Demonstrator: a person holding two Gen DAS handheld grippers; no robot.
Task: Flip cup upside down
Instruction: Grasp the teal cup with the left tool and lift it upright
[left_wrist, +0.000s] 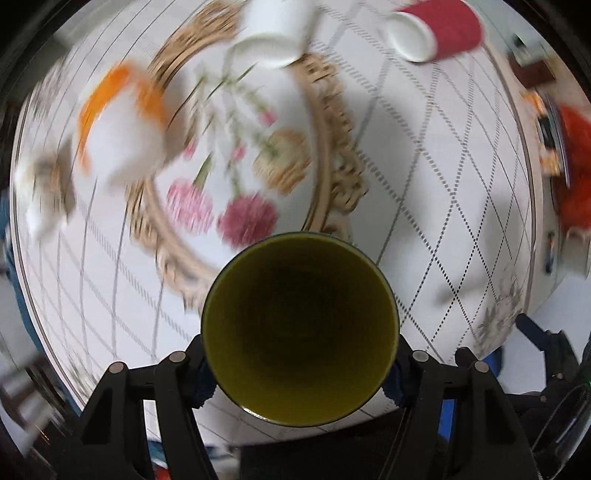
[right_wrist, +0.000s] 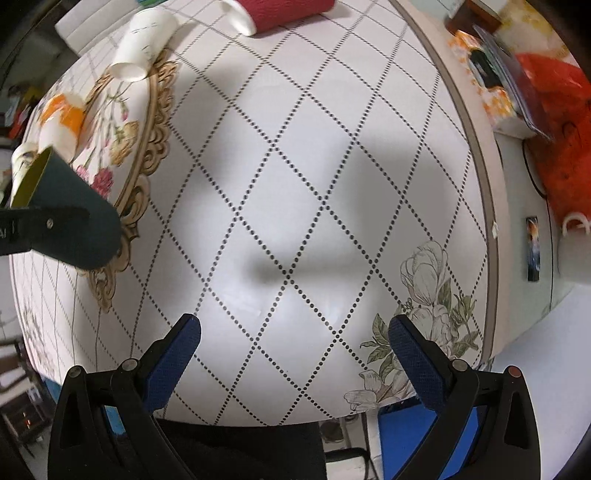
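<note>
My left gripper (left_wrist: 300, 373) is shut on a dark green cup (left_wrist: 300, 328) with a yellow-green inside. The cup's open mouth faces the left wrist camera, and it is held above the table. The same cup shows in the right wrist view (right_wrist: 74, 221) at the far left, lying sideways in the air with the left gripper's black finger across it. My right gripper (right_wrist: 294, 332) is open and empty, low over the table's near right part.
A round table (right_wrist: 295, 184) has a diamond-dot cloth and a floral medallion (left_wrist: 236, 155). On it lie a red cup (left_wrist: 436, 29), a white cup (left_wrist: 275, 33) and an orange-and-white cup (left_wrist: 118, 122), all on their sides. Red cloth and boxes (right_wrist: 546, 103) sit beyond the right edge.
</note>
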